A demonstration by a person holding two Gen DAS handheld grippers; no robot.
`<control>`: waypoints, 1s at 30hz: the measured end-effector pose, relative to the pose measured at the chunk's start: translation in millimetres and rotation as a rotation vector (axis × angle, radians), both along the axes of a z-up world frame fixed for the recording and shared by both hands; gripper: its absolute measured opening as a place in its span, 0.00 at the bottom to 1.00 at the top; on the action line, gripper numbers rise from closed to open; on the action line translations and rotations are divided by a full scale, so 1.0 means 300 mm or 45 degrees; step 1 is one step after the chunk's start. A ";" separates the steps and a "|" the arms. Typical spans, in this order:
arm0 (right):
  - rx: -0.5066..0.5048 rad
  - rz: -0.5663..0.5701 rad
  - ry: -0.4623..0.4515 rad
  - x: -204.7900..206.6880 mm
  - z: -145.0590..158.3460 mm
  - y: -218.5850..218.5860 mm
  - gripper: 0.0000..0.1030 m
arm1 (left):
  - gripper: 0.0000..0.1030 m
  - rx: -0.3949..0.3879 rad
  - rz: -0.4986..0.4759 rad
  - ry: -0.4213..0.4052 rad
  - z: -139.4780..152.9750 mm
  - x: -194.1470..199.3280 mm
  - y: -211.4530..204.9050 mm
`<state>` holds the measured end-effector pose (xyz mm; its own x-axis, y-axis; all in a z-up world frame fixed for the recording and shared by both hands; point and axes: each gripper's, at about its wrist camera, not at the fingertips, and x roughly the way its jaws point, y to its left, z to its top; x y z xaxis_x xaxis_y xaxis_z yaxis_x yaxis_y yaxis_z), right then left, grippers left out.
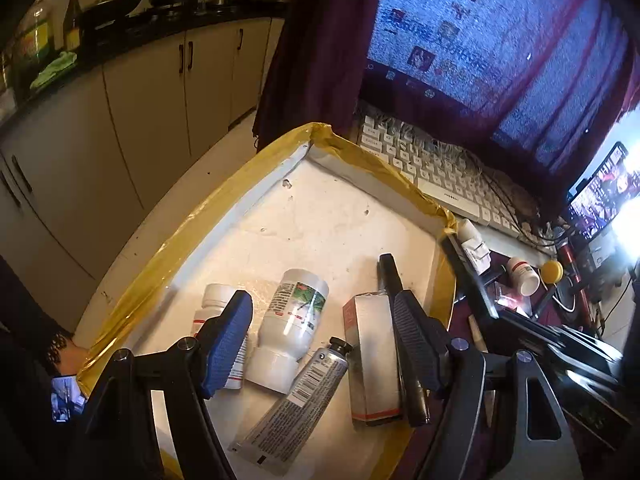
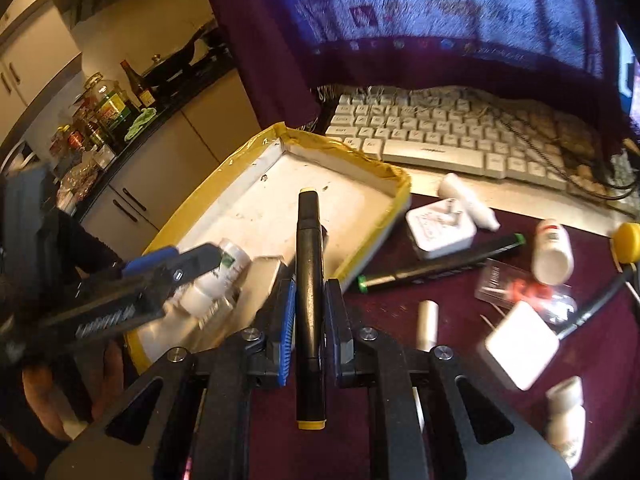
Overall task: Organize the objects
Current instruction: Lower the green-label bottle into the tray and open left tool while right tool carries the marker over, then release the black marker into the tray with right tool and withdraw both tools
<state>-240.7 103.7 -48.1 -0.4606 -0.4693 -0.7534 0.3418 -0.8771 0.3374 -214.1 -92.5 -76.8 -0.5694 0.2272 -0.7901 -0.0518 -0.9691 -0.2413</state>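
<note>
Yellow-taped tray (image 1: 172,264) far half bare, bottles crowd near edge; left gripper (image 1: 320,336) fingers wide, empty above them; right gripper (image 2: 310,312) clamps black marker (image 2: 309,264) over tray's right rim.

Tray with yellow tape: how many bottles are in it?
2. A small bottle partly behind the left gripper, a bigger bottle just right of it. The gripper hides part of the tray.

Tray (image 1: 168,264), one, holding:
- white bottles, two (image 1: 294,320) (image 1: 216,300)
- tube (image 1: 296,396), one
- carton (image 1: 372,352), one

Worktop (image 2: 440,320), outside the tray:
- white bottles, two (image 2: 554,252) (image 2: 566,420)
- black markers, two (image 2: 310,280) (image 2: 440,262)
- white plug adapters, two (image 2: 440,228) (image 2: 520,344)
- keyboard (image 2: 440,136), one
</note>
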 end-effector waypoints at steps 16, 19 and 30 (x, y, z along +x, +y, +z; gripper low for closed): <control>0.065 -0.007 -0.011 -0.150 -0.101 -0.161 0.13 | 0.66 0.137 0.047 -0.007 0.017 0.038 -0.075; 0.034 0.013 -0.052 -0.153 -0.115 -0.161 0.13 | 0.66 0.158 0.062 -0.025 -0.003 0.040 -0.083; -0.139 0.037 -0.003 -0.018 -0.010 0.011 0.30 | 0.66 0.199 0.053 0.011 0.002 0.100 -0.089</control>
<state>-246.1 107.1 -51.2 -0.4438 -0.5620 -0.6980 0.3656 -0.8247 0.4316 -184.0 -119.3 -76.1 -0.5872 0.3228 -0.7423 -0.0150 -0.9212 -0.3887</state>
